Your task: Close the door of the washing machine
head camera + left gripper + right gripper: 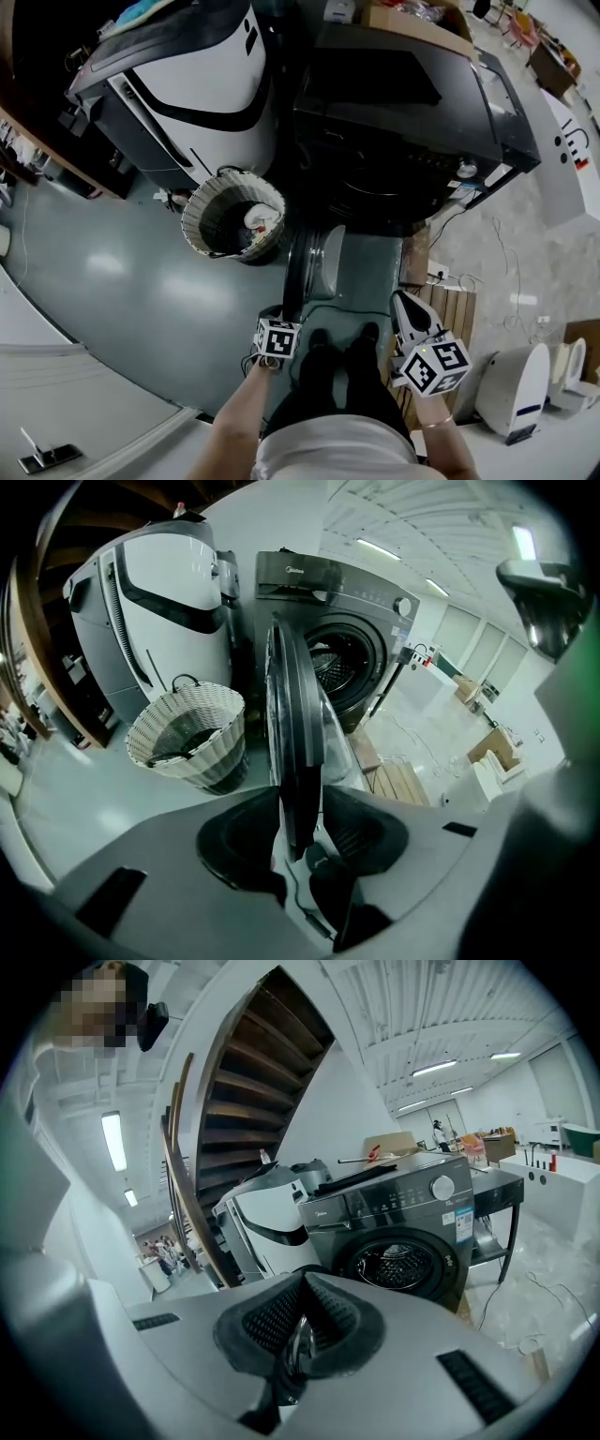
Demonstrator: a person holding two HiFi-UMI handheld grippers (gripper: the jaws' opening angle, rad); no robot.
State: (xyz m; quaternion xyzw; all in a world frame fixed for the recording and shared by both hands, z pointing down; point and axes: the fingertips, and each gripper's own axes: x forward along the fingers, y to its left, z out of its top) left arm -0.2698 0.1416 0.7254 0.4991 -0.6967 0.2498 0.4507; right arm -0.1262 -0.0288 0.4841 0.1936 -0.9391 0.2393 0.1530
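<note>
1. My left gripper [298, 822] is straddling the open door's [292, 733] edge, jaws half-wide and not clamping.
2. My right gripper [300, 1321] is hanging narrow and empty.
3. The wicker basket [187, 733] is crowding the door's left, beside the washing machine [361, 621].

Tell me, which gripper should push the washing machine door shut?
Left. The left gripper has the open door edge-on between its jaws. The right gripper, jaws together, stands off to the door's side.
</note>
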